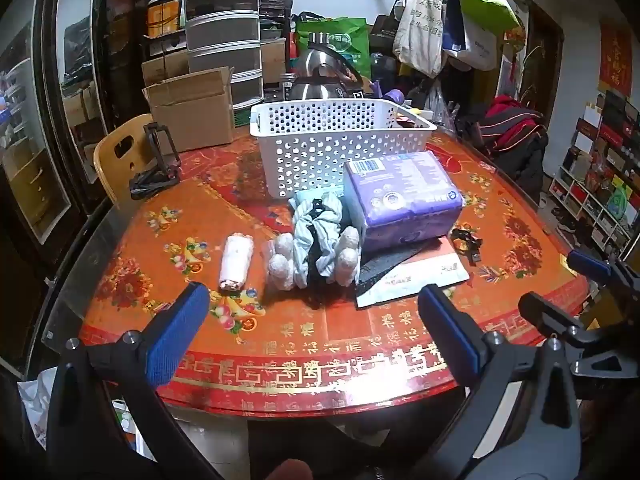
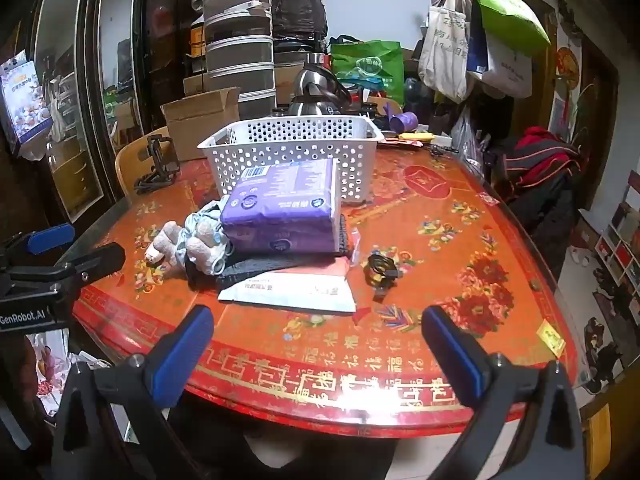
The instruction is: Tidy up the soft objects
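A white perforated basket [image 1: 320, 148] [image 2: 296, 148] stands at the back of the red round table [image 1: 280, 344] [image 2: 440, 240]. In front of it lies a purple soft pack [image 1: 404, 200] [image 2: 284, 208] on dark cloth and a flat white packet [image 1: 416, 272] [image 2: 292, 288]. Left of the pack is a pale blue cloth bundle with fluffy white pieces [image 1: 316, 244] [image 2: 196, 240]. A rolled white item [image 1: 237, 260] lies further left. My left gripper [image 1: 312, 304] hovers open near the table's front edge. My right gripper [image 2: 316, 324] is open too, to its right.
A small black clip [image 1: 466, 240] [image 2: 380, 270] lies right of the packet. A black stand [image 1: 160, 160] [image 2: 160, 164], a cardboard box [image 1: 192, 112] [image 2: 200, 120] and a steel kettle [image 1: 324, 72] [image 2: 320, 88] are at the back. A yellow chair [image 1: 116, 160] stands at the left.
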`<action>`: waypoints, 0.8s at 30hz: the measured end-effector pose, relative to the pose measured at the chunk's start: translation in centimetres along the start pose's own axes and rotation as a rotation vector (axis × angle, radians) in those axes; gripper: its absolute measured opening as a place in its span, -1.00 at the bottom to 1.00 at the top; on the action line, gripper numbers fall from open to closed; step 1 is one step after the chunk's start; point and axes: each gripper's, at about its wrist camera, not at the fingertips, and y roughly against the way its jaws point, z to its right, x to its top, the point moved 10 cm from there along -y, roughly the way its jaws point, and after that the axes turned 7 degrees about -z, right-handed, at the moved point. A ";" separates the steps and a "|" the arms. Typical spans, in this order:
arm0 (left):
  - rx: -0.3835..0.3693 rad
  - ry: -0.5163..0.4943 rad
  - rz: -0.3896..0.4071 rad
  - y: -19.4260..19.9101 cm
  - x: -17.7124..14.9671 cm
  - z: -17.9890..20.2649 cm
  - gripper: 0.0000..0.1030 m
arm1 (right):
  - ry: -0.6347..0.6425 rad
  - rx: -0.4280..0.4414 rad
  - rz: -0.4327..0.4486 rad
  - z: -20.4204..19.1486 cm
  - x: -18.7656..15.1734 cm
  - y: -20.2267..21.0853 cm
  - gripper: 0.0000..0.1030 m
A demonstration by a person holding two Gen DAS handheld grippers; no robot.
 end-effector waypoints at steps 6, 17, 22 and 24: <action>-0.004 -0.010 -0.011 -0.3 -0.2 0.6 1.00 | -0.009 0.009 0.002 0.2 0.1 0.0 1.00; -0.015 -0.005 0.013 0.4 0.3 0.6 1.00 | -0.012 0.012 0.012 0.5 0.3 0.2 1.00; -0.017 -0.006 0.009 0.3 0.2 0.8 1.00 | -0.012 0.006 0.013 0.2 0.1 0.3 1.00; -0.017 -0.009 0.006 0.3 0.2 1.0 1.00 | -0.011 0.005 0.013 0.2 0.1 0.3 1.00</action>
